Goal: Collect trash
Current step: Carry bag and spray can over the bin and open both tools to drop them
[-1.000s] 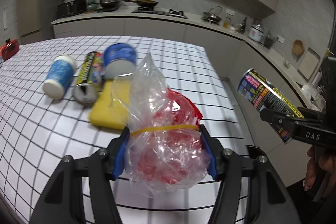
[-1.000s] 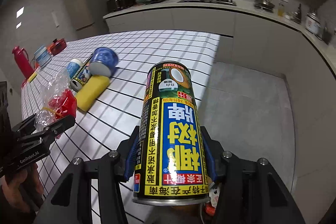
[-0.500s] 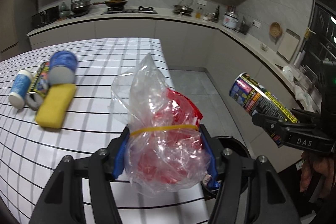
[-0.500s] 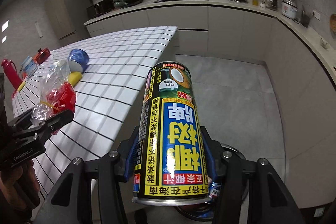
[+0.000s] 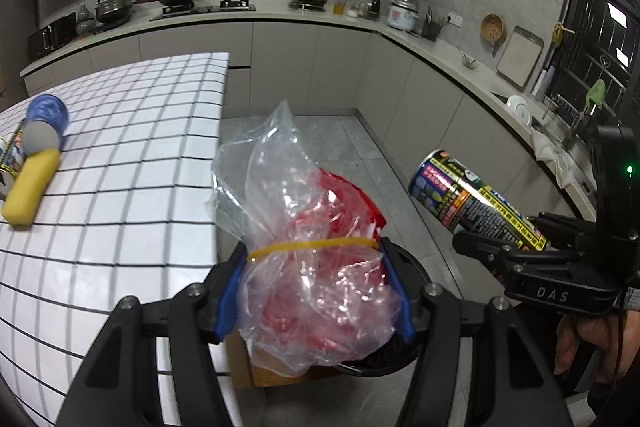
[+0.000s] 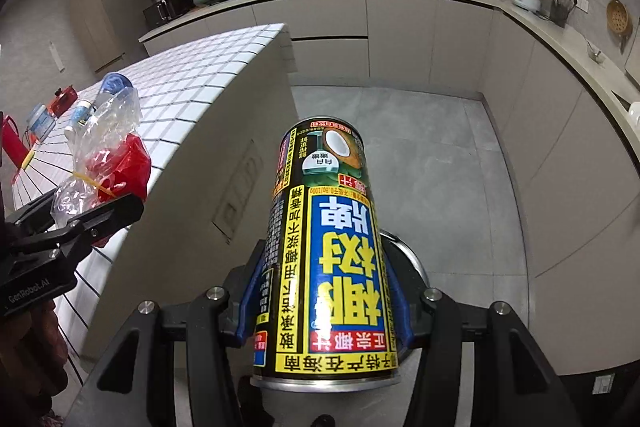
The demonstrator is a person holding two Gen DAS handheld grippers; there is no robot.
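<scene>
My left gripper is shut on a clear plastic bag with red contents, tied by a yellow rubber band. It holds the bag past the table's right edge, over a round black bin on the floor. My right gripper is shut on a tall black, yellow and blue can, also held over the bin, whose rim shows behind the can. The can also shows in the left wrist view, and the bag in the right wrist view.
The white grid-tiled table carries a yellow sponge, a blue cup and another can at its left. A cardboard box sits by the bin. Grey floor and kitchen counters lie beyond.
Both grippers have moved right, off the table and out over the floor bin, each still holding its item. The table items have slid to the left of the view.
</scene>
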